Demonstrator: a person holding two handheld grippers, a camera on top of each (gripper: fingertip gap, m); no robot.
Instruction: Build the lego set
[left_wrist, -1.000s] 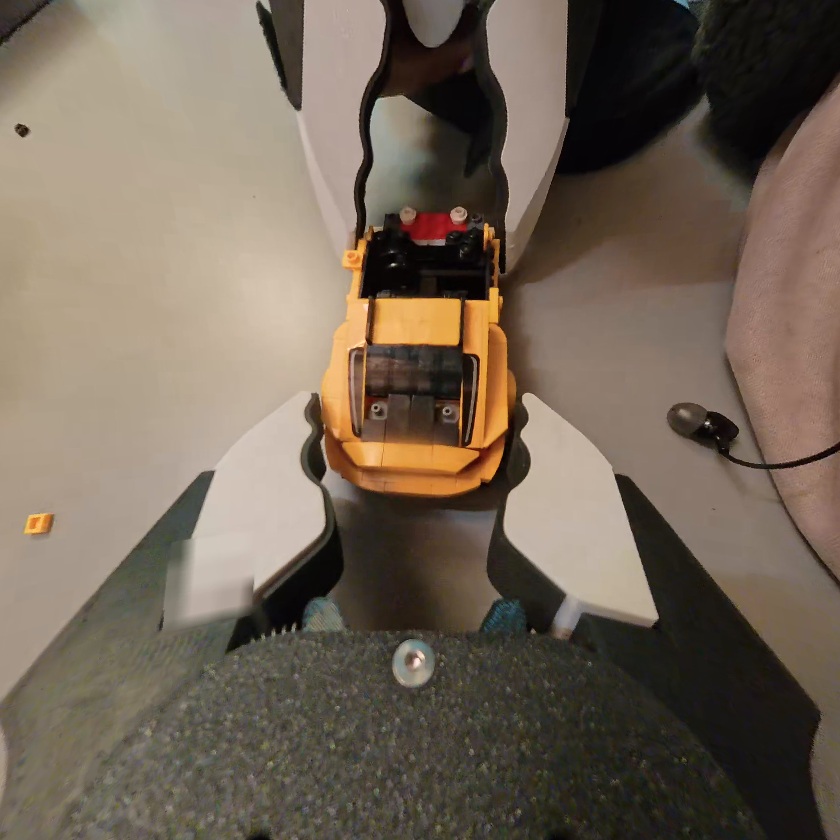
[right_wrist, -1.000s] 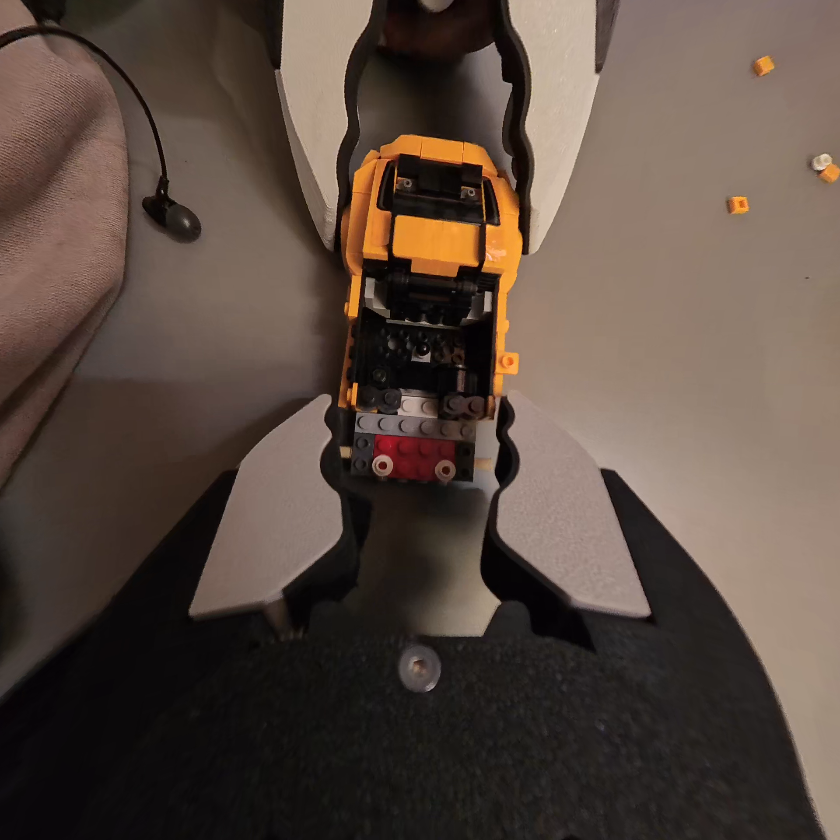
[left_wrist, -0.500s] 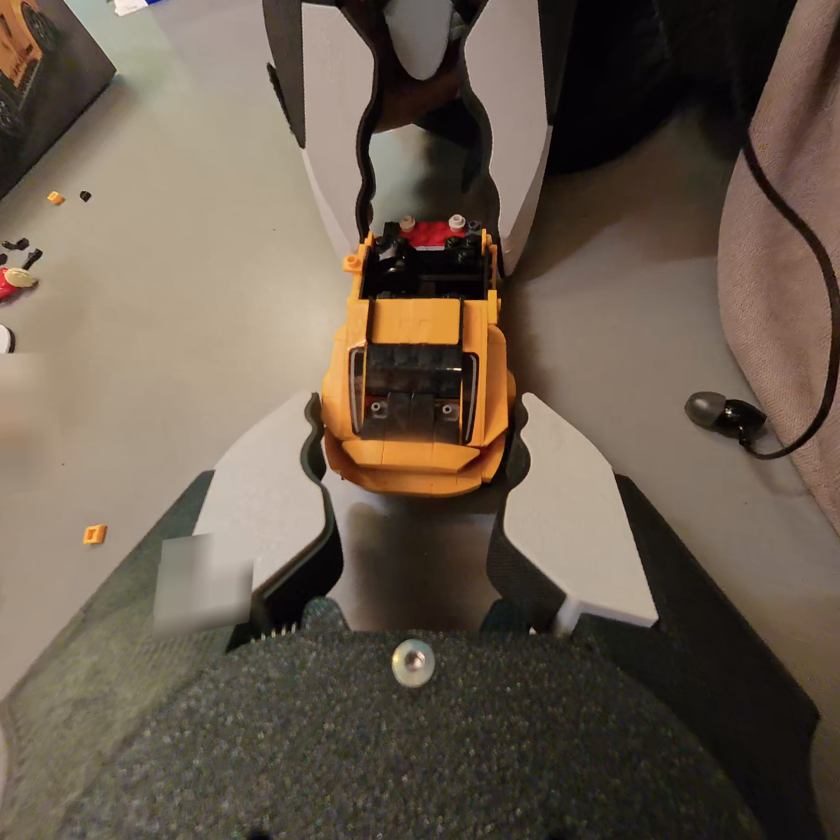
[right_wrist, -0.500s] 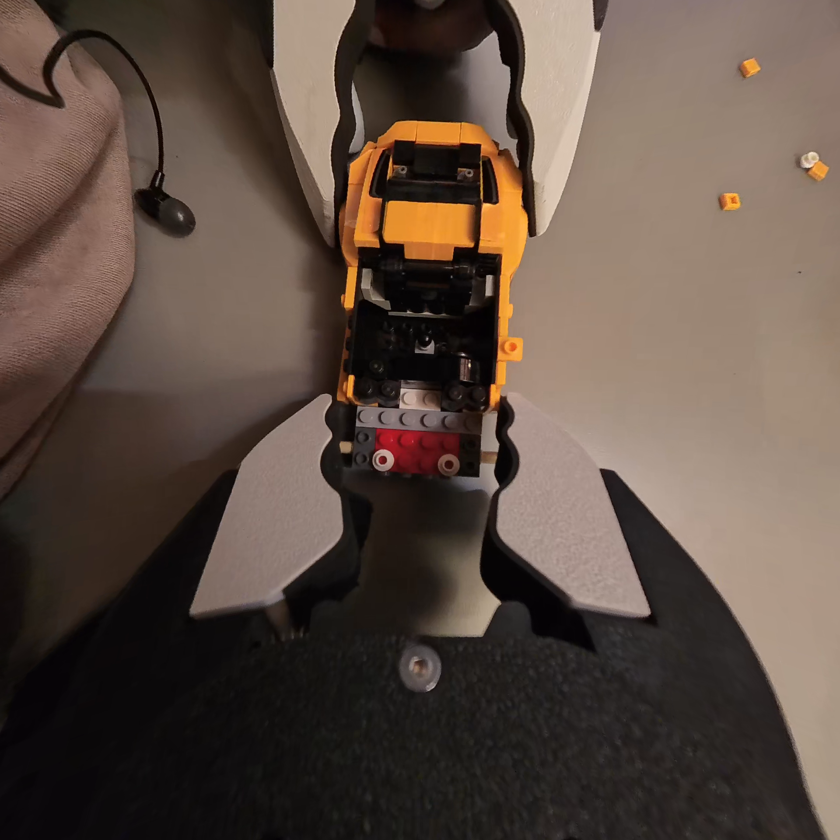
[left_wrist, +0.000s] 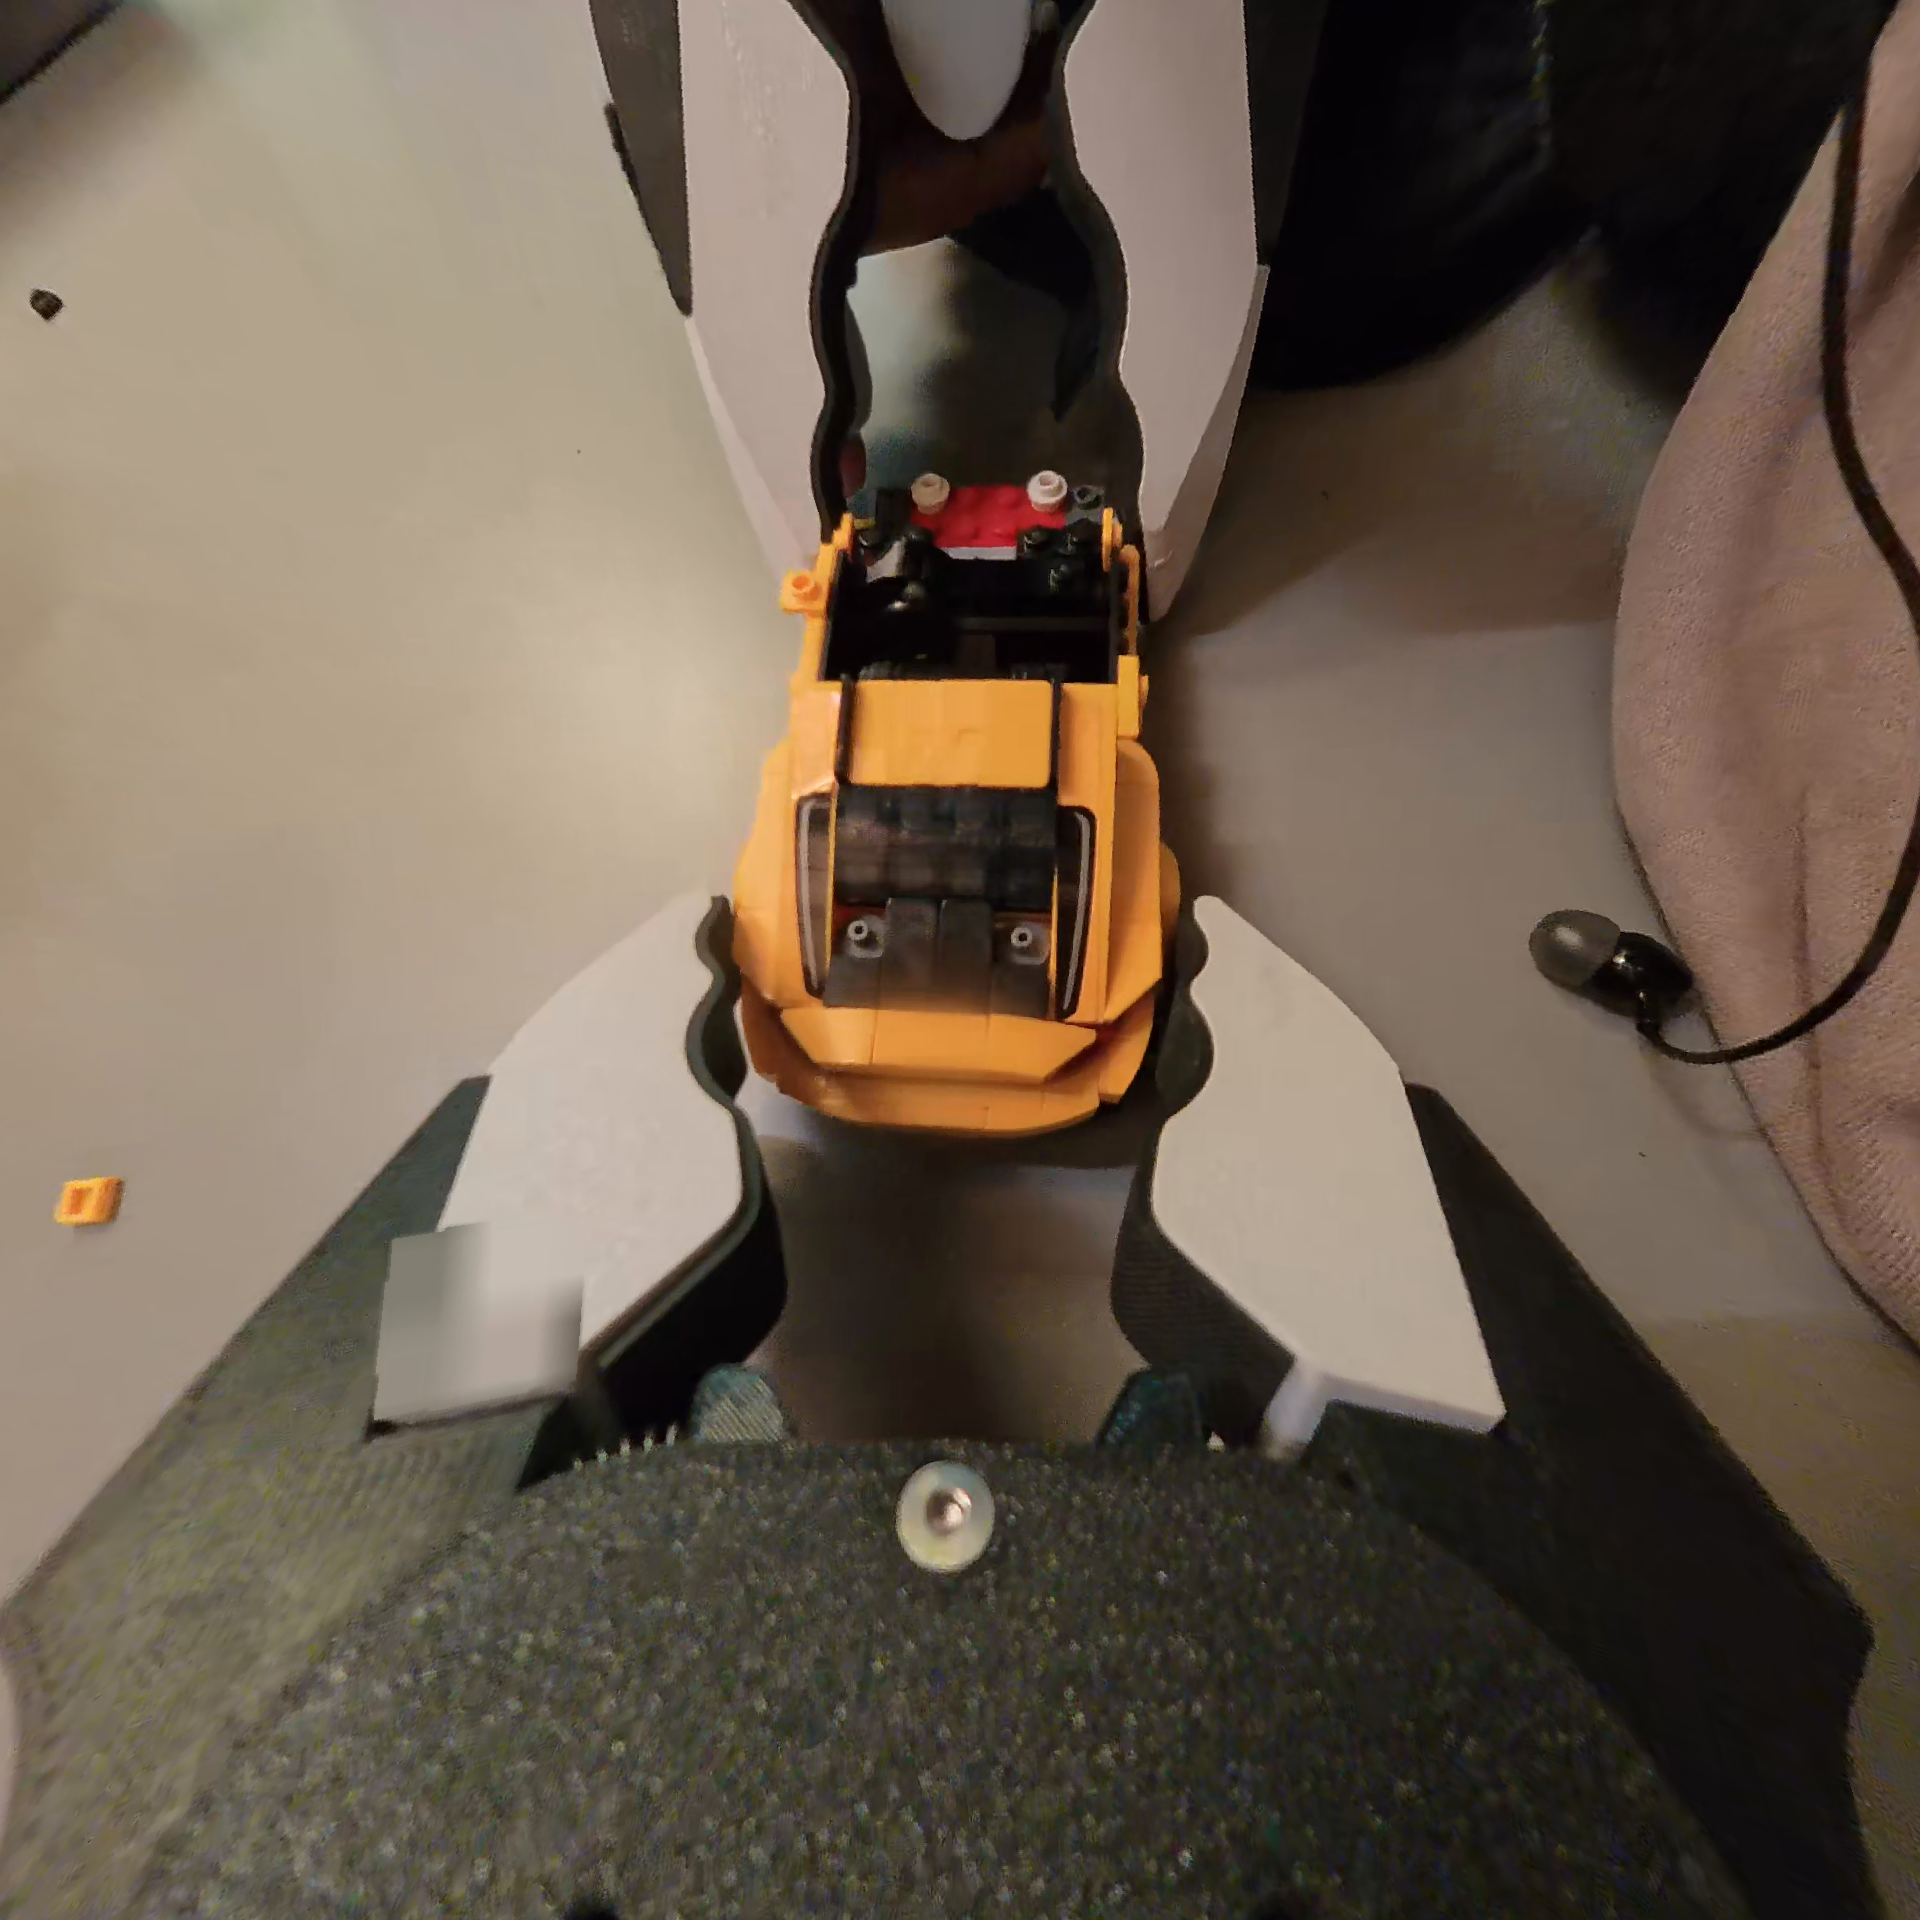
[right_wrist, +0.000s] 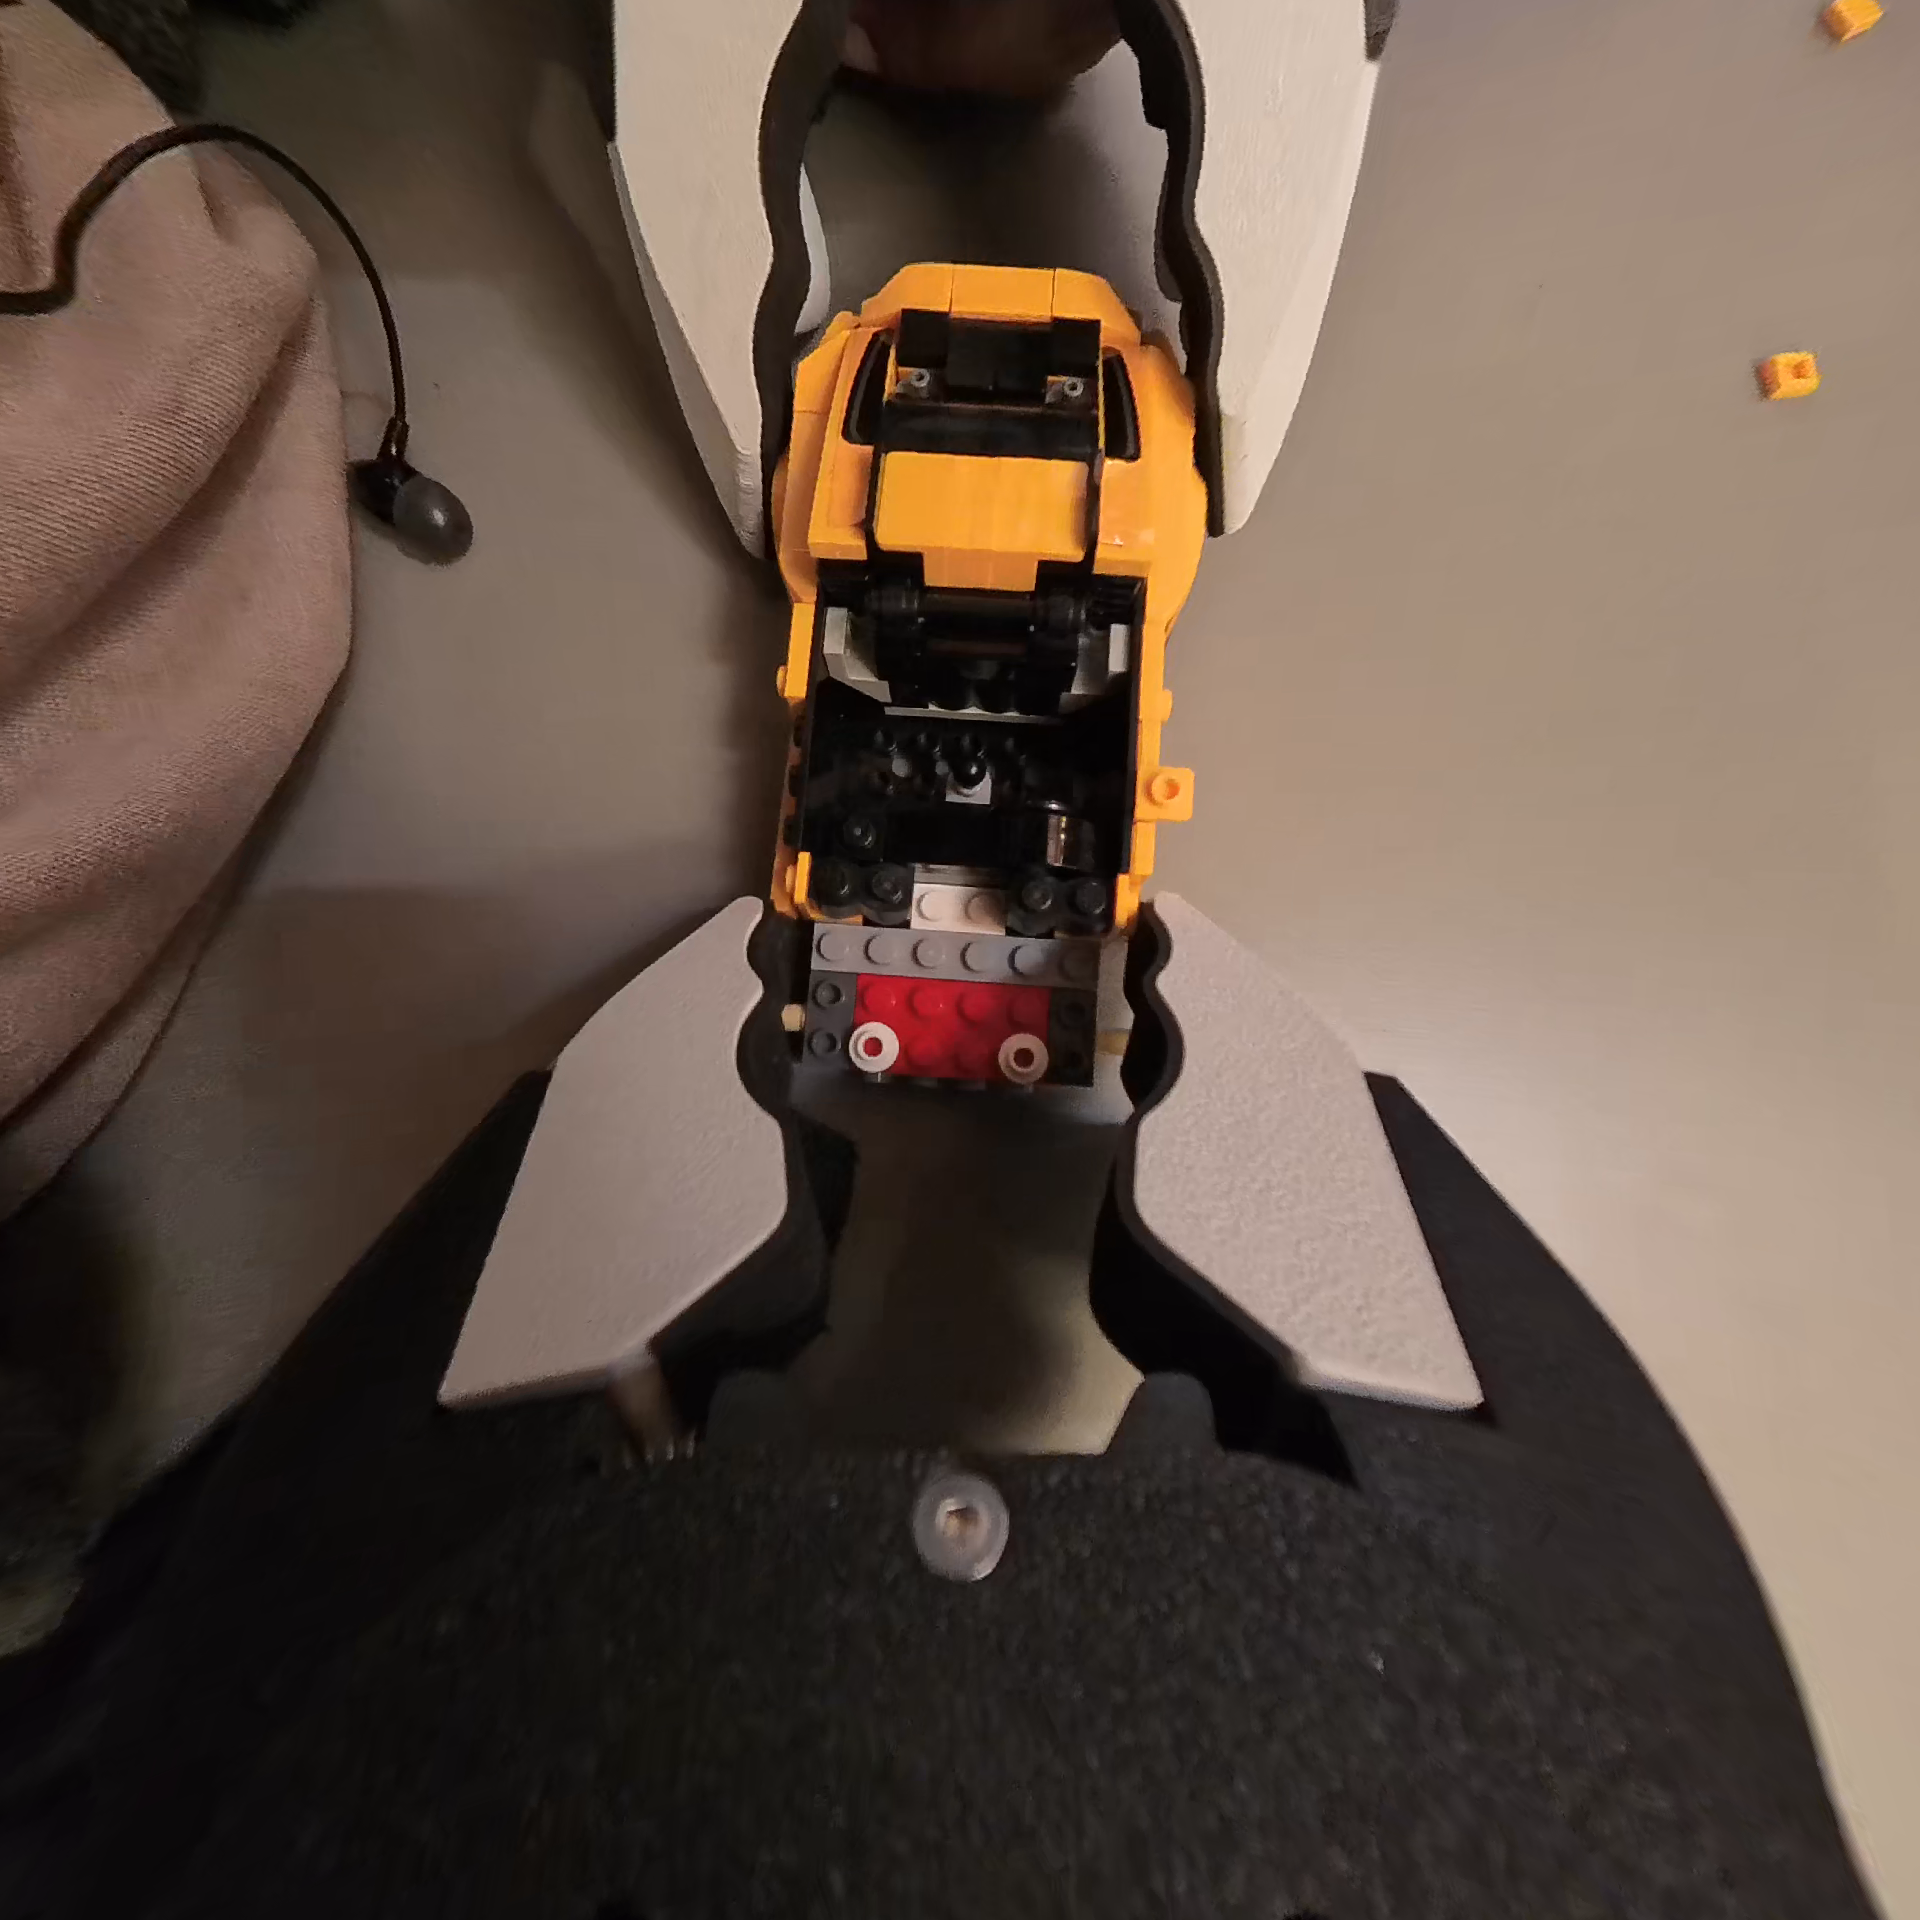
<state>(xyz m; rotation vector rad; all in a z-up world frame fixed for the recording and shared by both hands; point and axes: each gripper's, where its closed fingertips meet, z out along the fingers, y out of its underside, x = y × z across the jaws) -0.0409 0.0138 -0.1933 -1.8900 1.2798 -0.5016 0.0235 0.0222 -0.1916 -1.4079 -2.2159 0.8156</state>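
Observation:
An orange brick-built car (left_wrist: 956, 758) hangs between both grippers above the grey surface (left_wrist: 364, 623). My left gripper (left_wrist: 956, 920) is shut on its finished orange end, with both pads (left_wrist: 717, 987) against the sides. My right gripper (right_wrist: 956, 914) is shut on the other, open end, where a red plate (right_wrist: 951, 1023) and grey plates show. Its pads (right_wrist: 764, 997) press on that end. Each gripper also shows at the far end of the car in the other view: the right one in the left wrist view (left_wrist: 987, 551), the left one in the right wrist view (right_wrist: 992, 514). The car (right_wrist: 987, 499) has an open black interior.
A black earbud on a cable (left_wrist: 1590, 961) lies beside a beige cloth (left_wrist: 1787, 727); both also show in the right wrist view (right_wrist: 426, 514), (right_wrist: 135, 623). Small loose orange pieces (left_wrist: 88, 1200), (right_wrist: 1787, 374) and a small black piece (left_wrist: 47, 303) lie on the surface. Some 8 cm of space lies between my two pairs of fingers.
The car and both grippers have shifted together over the surface; the box and loose pieces seen at left half a second ago are out of view. The right pads closed slightly on the car.

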